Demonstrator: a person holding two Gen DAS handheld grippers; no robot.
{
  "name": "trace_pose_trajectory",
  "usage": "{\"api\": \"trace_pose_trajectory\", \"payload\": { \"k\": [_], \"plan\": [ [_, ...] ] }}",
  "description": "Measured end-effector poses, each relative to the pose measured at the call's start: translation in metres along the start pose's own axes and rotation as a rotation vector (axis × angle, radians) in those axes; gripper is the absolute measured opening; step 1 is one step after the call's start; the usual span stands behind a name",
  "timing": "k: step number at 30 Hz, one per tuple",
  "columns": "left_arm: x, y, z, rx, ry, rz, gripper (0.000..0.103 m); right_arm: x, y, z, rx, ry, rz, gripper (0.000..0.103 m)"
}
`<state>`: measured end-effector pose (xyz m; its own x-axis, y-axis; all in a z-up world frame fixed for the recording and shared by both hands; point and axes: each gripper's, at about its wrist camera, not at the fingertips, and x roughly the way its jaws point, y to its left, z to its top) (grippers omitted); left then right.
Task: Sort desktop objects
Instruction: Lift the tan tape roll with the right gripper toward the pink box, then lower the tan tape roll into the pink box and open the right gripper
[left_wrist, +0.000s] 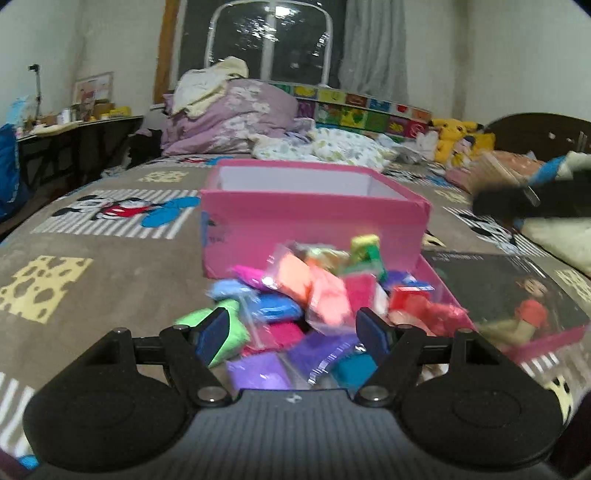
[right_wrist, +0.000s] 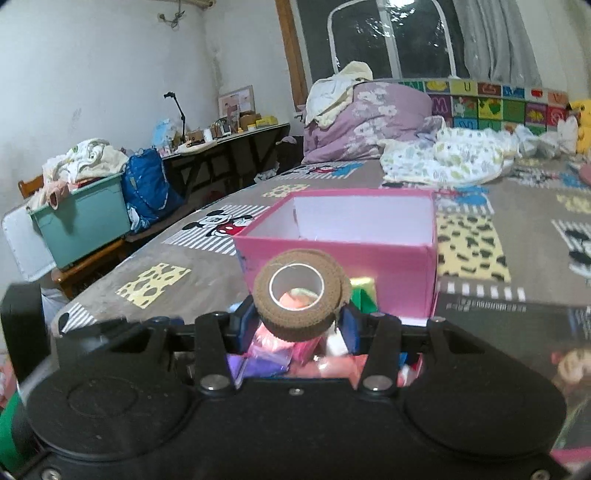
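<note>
- Nearest the right wrist camera, a brown tape roll (right_wrist: 301, 293) is clamped between the blue pads of the right gripper (right_wrist: 300, 325), its hollow core turned toward the lens; the jaws are drawn in narrow against its sides.
- The roll is carried above the heap of coloured clay packets (left_wrist: 295, 314), just in front of the pink box (right_wrist: 340, 254).
- The left gripper (left_wrist: 293, 330) is spread wide and holds nothing; its fingers stand on either side of the heap, and contact with the packets cannot be told.
- The box interior, as far as it is seen, appears white and bare, so the sorting is judged barely begun.
- The whole heap on the pink lid (left_wrist: 532, 334) beside the box remains to be sorted.
</note>
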<state>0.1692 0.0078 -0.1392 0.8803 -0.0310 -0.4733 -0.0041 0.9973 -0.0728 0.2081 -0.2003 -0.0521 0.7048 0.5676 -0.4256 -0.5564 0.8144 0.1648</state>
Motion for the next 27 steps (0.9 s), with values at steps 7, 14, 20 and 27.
{"api": "trace_pose_trajectory", "payload": {
  "k": [7, 14, 20, 27],
  "plan": [
    [-0.001, -0.009, -0.004, 0.032, 0.003, -0.022, 0.075, 0.021, -0.005, 0.028, -0.006, -0.001, -0.008, 0.045],
    [-0.004, -0.005, 0.001, 0.018, -0.007, -0.029, 0.075, 0.049, -0.007, 0.056, -0.037, 0.025, -0.02, 0.046],
    [-0.001, 0.001, 0.002, 0.006, -0.003, -0.026, 0.075, 0.081, -0.023, 0.081, -0.021, 0.066, -0.039, 0.046],
    [0.004, 0.005, 0.002, -0.003, 0.009, -0.027, 0.075, 0.116, -0.037, 0.097, -0.013, 0.113, -0.062, 0.046]
  ]
}}
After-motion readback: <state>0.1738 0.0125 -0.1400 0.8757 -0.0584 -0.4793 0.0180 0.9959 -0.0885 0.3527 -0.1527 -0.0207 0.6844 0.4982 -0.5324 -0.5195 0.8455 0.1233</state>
